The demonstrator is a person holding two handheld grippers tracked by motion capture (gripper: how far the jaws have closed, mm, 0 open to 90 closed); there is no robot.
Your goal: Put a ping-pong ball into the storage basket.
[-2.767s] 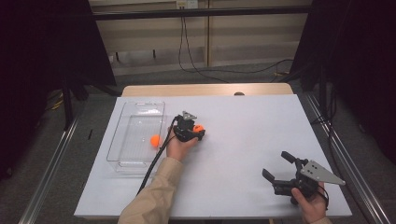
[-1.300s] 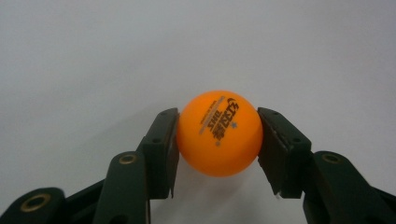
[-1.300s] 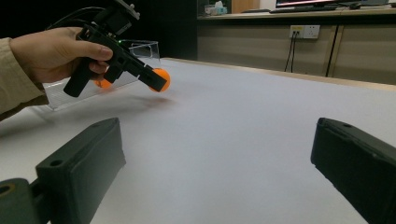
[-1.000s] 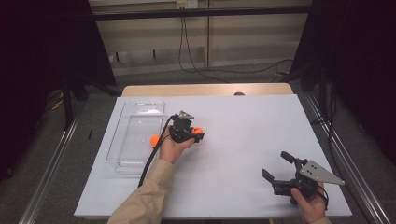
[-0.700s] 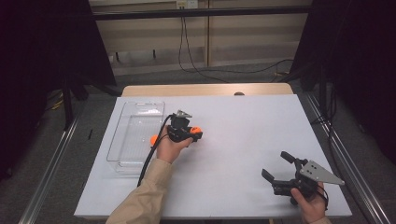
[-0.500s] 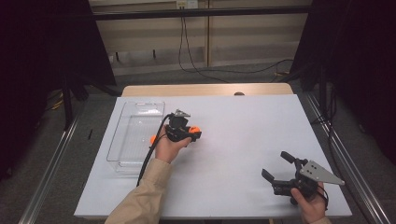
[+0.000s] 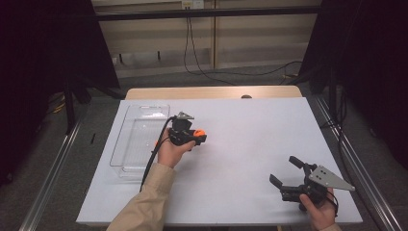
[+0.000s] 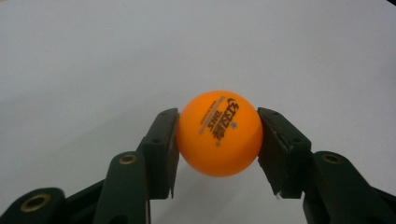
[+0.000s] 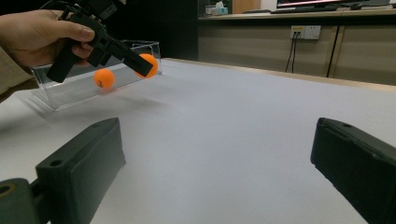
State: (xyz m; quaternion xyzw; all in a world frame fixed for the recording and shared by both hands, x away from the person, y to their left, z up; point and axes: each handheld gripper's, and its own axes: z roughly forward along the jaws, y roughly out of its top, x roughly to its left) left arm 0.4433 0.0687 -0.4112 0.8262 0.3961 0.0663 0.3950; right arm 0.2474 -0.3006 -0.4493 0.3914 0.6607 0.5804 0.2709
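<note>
Since the earliest frame my left hand (image 7: 171, 150) has drawn back a little from beside the clear plastic bin (image 7: 140, 139) toward the near edge, and the left gripper (image 7: 198, 135) now points away from the bin over bare tabletop. I take the bin as my landmark; it sits at the left of the white table (image 7: 250, 144), long side running away from me.

Inside the bin, in the right gripper view, one orange ball (image 9: 103, 78) rests on the floor against the near wall. Just right of the bin, my left gripper is clamped on an orange table tennis ball (image 8: 219, 133): in the left gripper view both black pads press on its sides, the printed logo faces up, and the white surface lies underneath with a gap below the ball. The right gripper view shows that held ball raised above the table, level with the bin's near corner and outside its wall.

Well to the right of the bin, near the table's front right corner, my right gripper (image 7: 284, 173) rests in my right hand (image 7: 320, 211), jaws spread wide with nothing between them.
</note>
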